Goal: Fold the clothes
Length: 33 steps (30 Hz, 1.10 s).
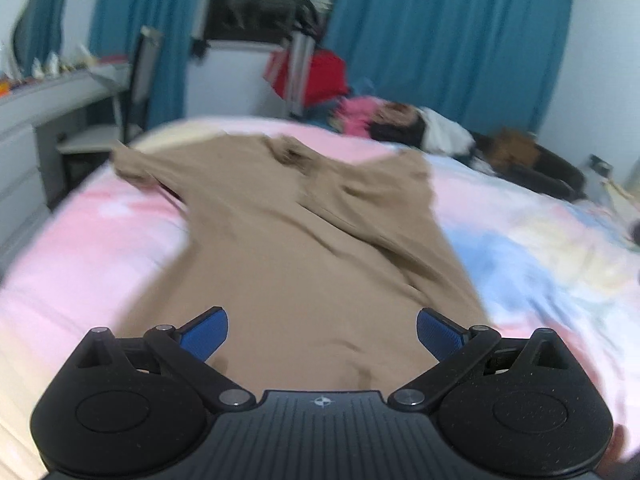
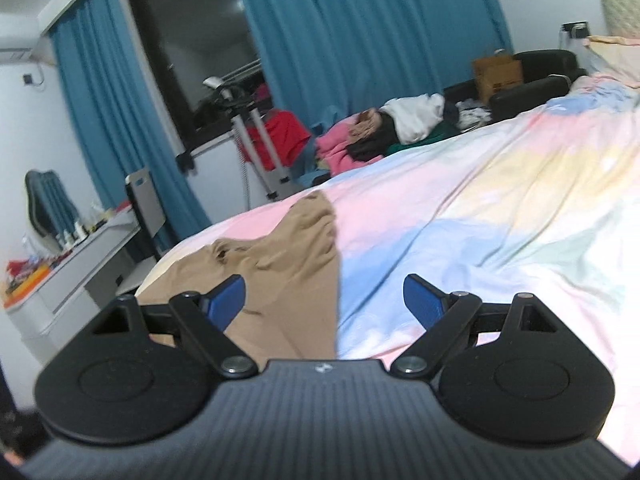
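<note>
Even, soft indoor light, no hard shadows or glare; window (image 1: 272, 0) at 12 o'clock dark. Left view: strong motion blur on tan garment (image 1: 304, 232) & bedding. Both views: fisheye bending, dark vignette at corners; bkgd soft

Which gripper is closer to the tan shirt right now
Left. The left gripper hangs open right over the tan shirt's hem; the right gripper, also open, straddles its edge, half over the bedsheet.

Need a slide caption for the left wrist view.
Open left gripper above a tan shirt spread on a pastel bedsheet, one sleeve folded in.
</note>
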### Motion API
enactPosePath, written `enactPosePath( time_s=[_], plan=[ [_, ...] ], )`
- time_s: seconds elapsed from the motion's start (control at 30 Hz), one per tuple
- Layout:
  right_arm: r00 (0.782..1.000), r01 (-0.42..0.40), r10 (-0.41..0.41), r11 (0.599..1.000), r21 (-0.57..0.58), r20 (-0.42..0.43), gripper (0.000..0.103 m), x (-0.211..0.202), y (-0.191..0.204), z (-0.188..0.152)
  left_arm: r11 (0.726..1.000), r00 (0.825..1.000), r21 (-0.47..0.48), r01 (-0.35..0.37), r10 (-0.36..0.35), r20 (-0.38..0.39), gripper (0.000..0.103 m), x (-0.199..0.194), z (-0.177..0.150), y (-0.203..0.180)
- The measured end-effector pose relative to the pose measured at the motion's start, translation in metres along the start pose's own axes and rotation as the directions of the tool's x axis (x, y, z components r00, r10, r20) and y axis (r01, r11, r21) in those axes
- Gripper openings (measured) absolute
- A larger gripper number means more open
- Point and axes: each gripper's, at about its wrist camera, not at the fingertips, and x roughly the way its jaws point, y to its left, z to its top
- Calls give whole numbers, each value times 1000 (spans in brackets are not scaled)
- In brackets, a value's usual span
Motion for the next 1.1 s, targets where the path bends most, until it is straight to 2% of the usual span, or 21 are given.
enactPosePath(
  time_s=[0.17, 0.27, 0.4, 0.53, 0.67, 0.7, 0.73, 0.87, 0.93, 1.0, 1.1],
  plan=[
    [1000, 13, -13, 1000, 18, 19, 87, 1, -16, 1, 991, 988, -7, 131, -131, -76, 96, 2, -13, -38],
    [999, 26, -27, 999, 26, 26, 87, 2, -23, 2, 979, 973, -3, 202, -201, -111, 91, 4, -20, -62],
    [998, 32, -34, 999, 37, 48, 87, 0, -32, 5, 966, 948, -40, 254, -257, -186, 84, 24, -31, -82],
    [997, 49, -52, 998, 47, 65, 87, -1, -39, 6, 977, 950, 6, 215, -207, -235, 77, 43, -42, -101],
    [997, 56, -59, 996, 76, 44, 87, 3, -46, 4, 983, 954, 61, 172, -150, -260, 69, 59, -53, -116],
    [997, 57, -60, 995, 83, 38, 87, 5, -48, 3, 983, 952, 69, 172, -148, -269, 63, 61, -56, -117],
    [998, 58, -61, 994, 88, 34, 87, 6, -49, 3, 982, 950, 76, 173, -145, -278, 52, 62, -59, -118],
    [998, 57, -60, 994, 90, 30, 87, 7, -49, 2, 980, 949, 91, 176, -144, -281, 34, 65, -64, -117],
    [998, 57, -59, 994, 90, 25, 87, 8, -49, 1, 981, 950, 81, 177, -148, -275, 16, 65, -64, -114],
    [998, 59, -61, 994, 87, 19, 87, 9, -48, 0, 981, 947, 44, 188, -169, -274, 8, 63, -61, -109],
    [998, 62, -64, 994, 85, 12, 87, 10, -47, -1, 977, 940, -21, 211, -209, -271, 4, 58, -56, -100]
  ],
)
